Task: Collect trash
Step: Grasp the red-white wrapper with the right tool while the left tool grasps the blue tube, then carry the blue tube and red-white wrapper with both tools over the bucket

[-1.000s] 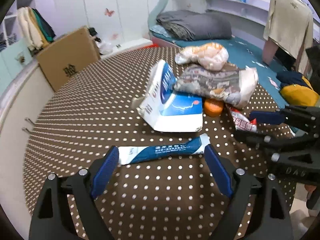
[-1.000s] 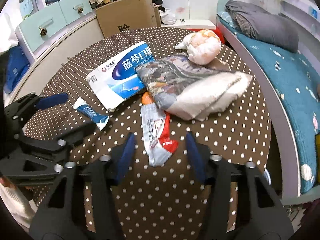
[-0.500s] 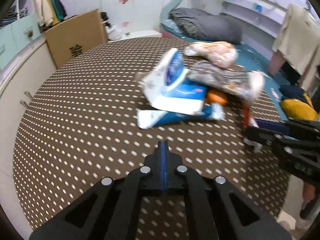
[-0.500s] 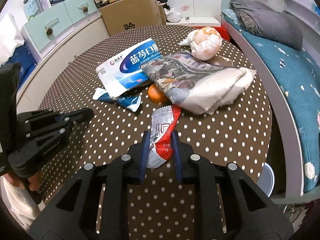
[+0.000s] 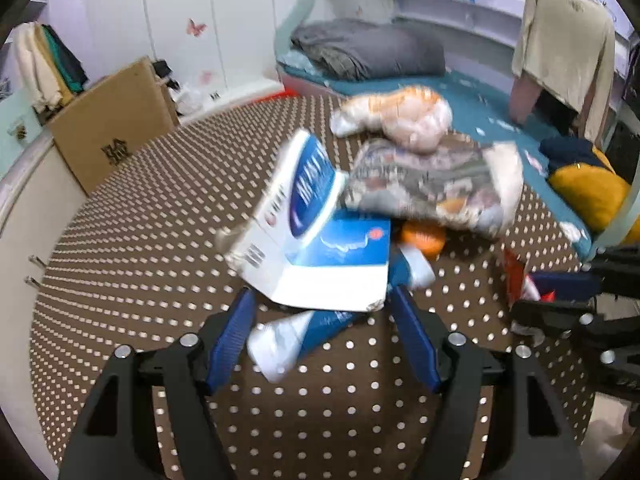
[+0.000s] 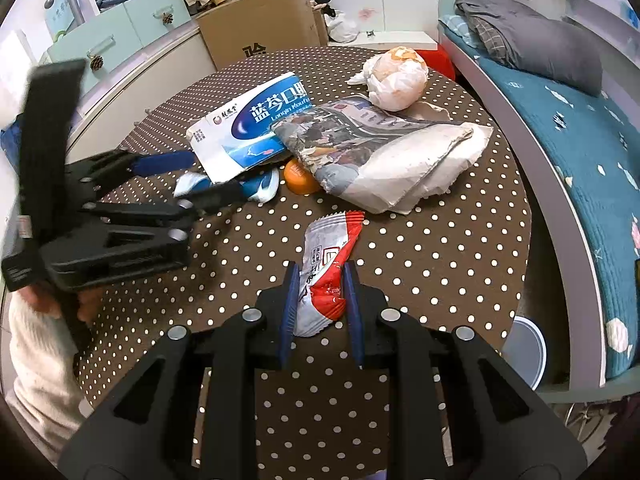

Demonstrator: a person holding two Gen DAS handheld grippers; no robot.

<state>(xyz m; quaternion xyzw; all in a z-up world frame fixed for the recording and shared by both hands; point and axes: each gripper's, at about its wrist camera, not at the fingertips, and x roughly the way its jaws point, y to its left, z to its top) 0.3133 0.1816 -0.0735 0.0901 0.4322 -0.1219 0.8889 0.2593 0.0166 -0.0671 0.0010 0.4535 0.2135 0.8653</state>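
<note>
Glossy wrappers on matt cloth.
Shiny plastic snack wrapper (image 6: 326, 272), glossy card box (image 6: 248, 120), crumpled rough paper bag (image 6: 392, 160); matt dotted cloth over counter (image 6: 440, 248).

brown white-dotted round table (image 6: 460, 264) | brown cardboard box (image 6: 260, 24) behind it | grey folded blanket (image 5: 368, 52) on teal bed (image 6: 580, 152)

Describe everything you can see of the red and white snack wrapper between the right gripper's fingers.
The snack wrapper is a flat, crinkled plastic sachet, grey-white with a red band and small print, apparently empty. It lies lengthwise on the dotted tablecloth, its near end pinched between the blue pads of the right gripper, its crimped far end pointing toward the newspaper bundle, clear of it.
</note>
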